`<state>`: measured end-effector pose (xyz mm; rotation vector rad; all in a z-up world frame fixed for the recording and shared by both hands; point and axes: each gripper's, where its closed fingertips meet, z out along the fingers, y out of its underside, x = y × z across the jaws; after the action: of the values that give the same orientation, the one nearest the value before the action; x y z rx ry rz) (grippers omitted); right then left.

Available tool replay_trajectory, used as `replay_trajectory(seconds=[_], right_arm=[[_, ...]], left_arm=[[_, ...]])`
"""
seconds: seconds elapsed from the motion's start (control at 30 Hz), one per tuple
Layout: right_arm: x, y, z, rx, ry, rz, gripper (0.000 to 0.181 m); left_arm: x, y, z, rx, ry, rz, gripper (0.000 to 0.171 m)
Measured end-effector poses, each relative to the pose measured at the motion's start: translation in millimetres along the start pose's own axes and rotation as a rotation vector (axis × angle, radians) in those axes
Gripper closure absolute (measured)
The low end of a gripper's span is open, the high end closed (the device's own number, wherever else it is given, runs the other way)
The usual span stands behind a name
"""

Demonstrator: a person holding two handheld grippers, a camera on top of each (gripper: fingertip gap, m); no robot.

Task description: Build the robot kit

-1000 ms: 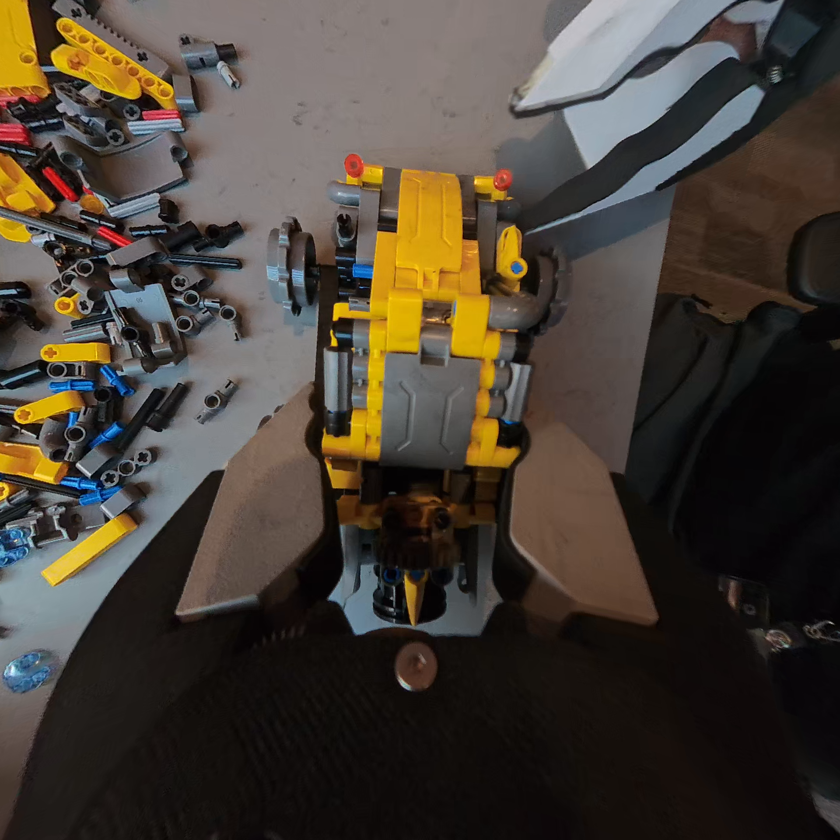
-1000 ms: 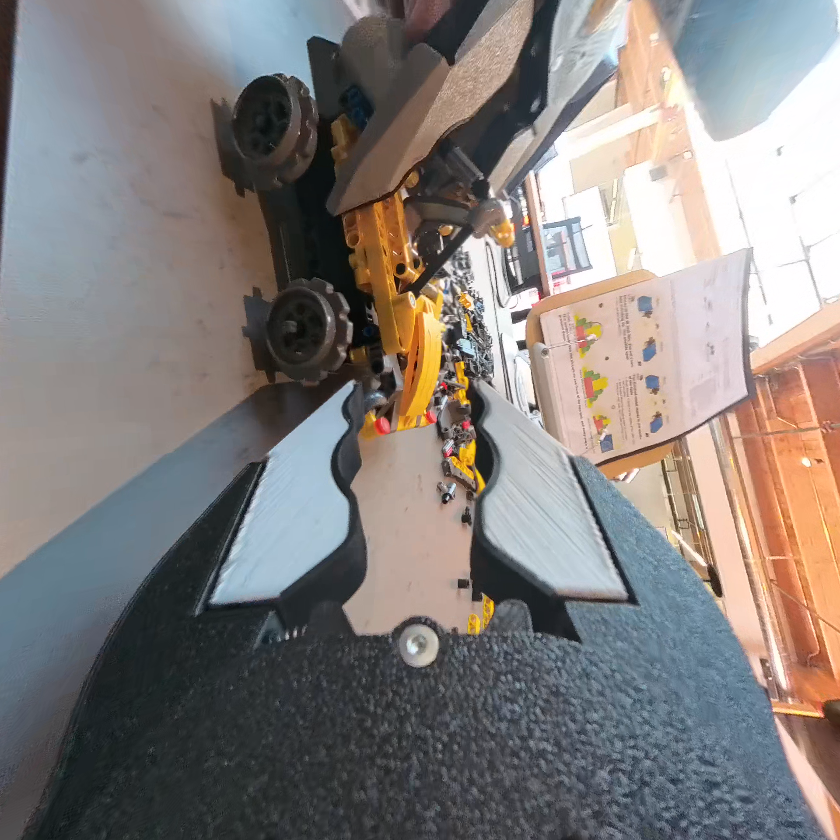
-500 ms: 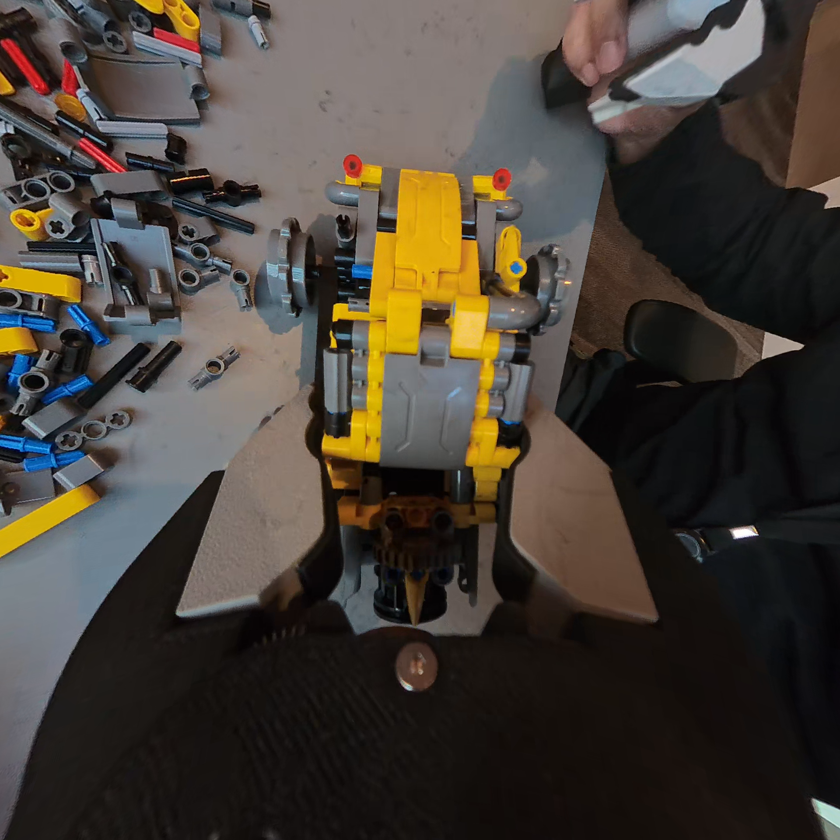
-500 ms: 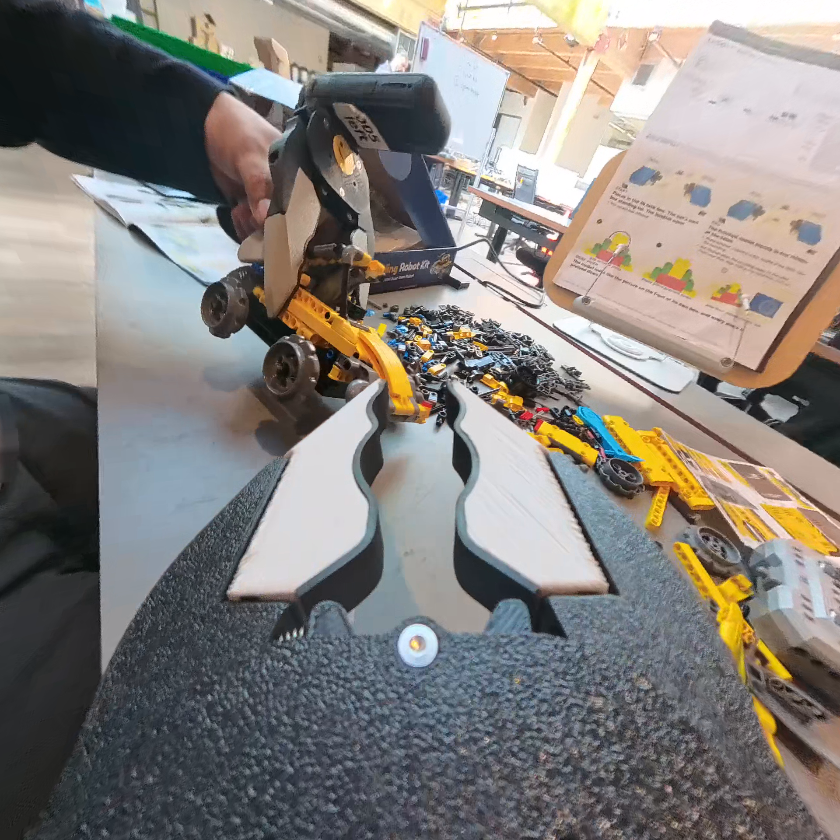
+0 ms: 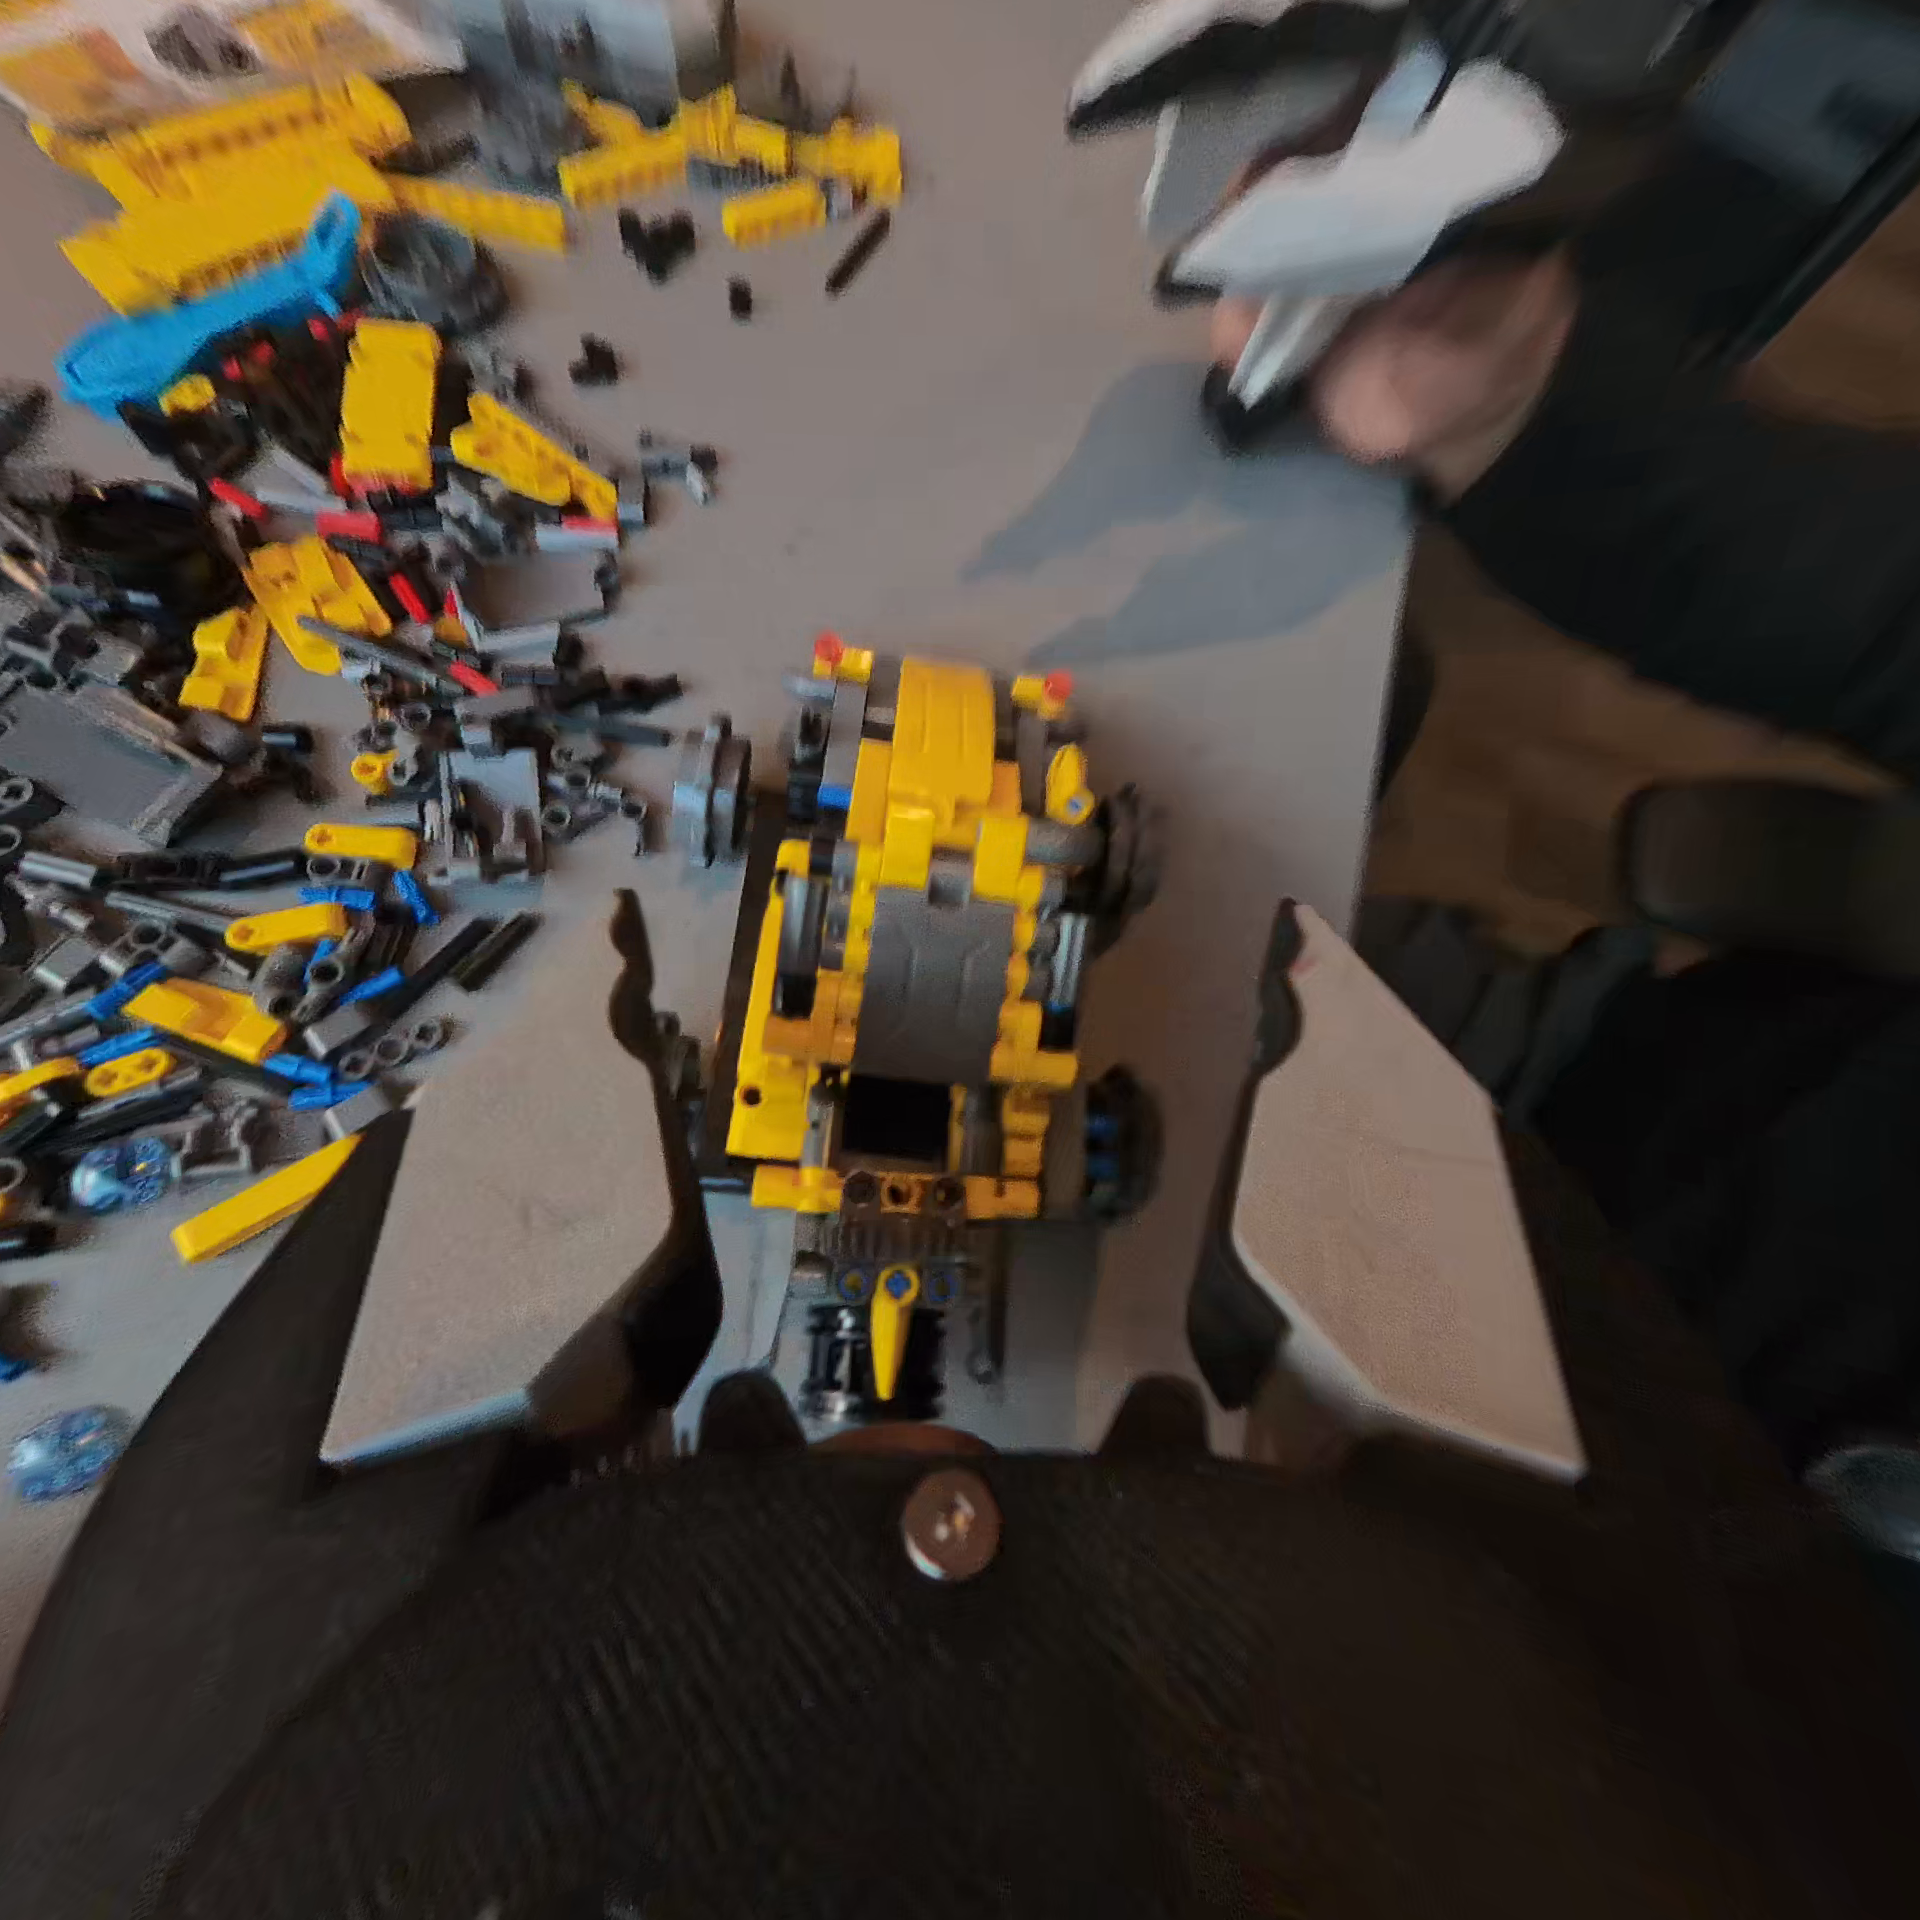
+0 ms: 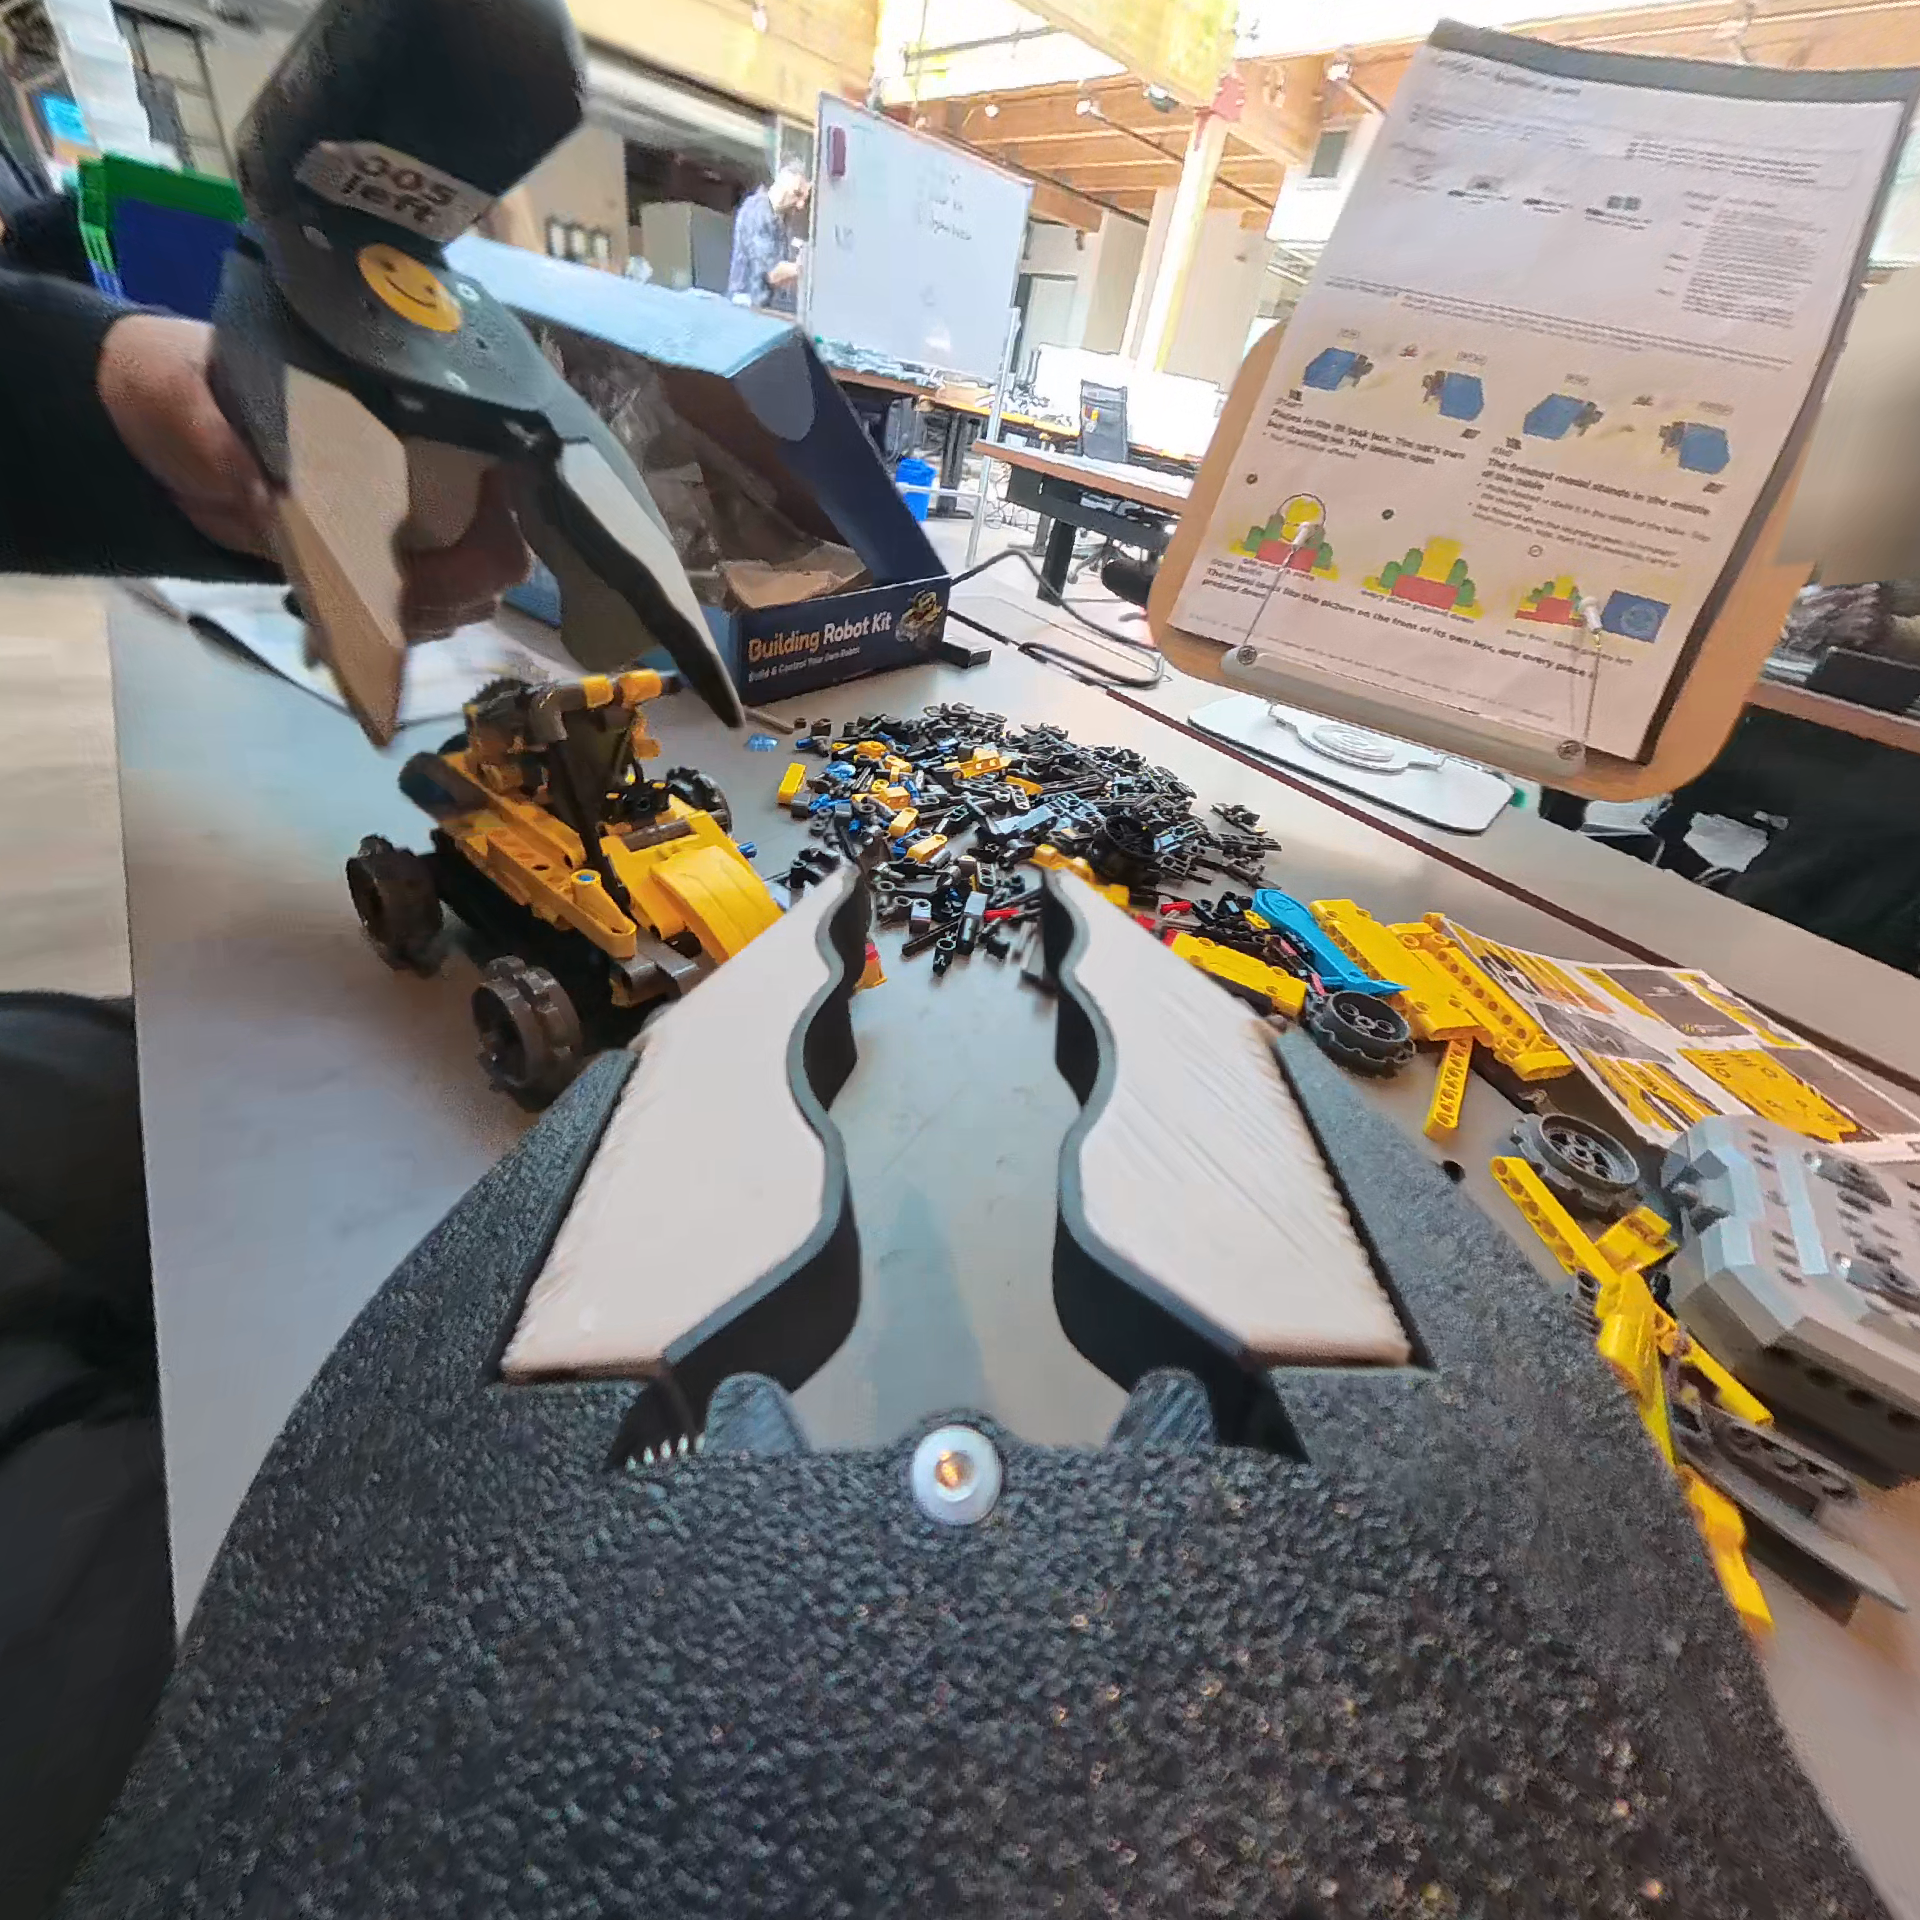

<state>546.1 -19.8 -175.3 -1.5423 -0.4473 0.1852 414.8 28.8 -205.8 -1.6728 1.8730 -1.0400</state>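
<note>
Hovering above yellow-and-grey brick-built wheeled vehicle, left gripper fingers wide, holding nothing; vehicle on grey table, near edge; right gripper narrow gap, empty, near loose plastic parts pile; risk: careless descent knocks vehicle off edge.

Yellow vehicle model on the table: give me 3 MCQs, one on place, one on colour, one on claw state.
1. Where does the yellow vehicle model stand?
A. on the table, left of the loose parts pile
B. inside the blue box
C. on the document stand

2. What colour is the curved piece among the yellow beams?
A. red
B. blue
C. green

3. How is the left claw?
A. shut on the model
B. shut, empty
C. open, raised above the model

A: its wheels rest on the tabletop.
B: plainly blue.
C: both fingers are spread, clear of the model.
</note>
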Motion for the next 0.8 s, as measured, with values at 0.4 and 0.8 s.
replay_trajectory(seconds=[0.4,0.8], right_arm=[[47.2,-11.5,-22.4,0.170,0.062,0.338,0.136],[55.7,-2.2,-15.7,0.113,0.122,0.333,0.137]], left_arm=[[50.4,-17.7,-153.0,0.693,0.165,-0.143,0.097],[84.6,136.3,-87.3,0.503,-0.184,-0.210,0.102]])
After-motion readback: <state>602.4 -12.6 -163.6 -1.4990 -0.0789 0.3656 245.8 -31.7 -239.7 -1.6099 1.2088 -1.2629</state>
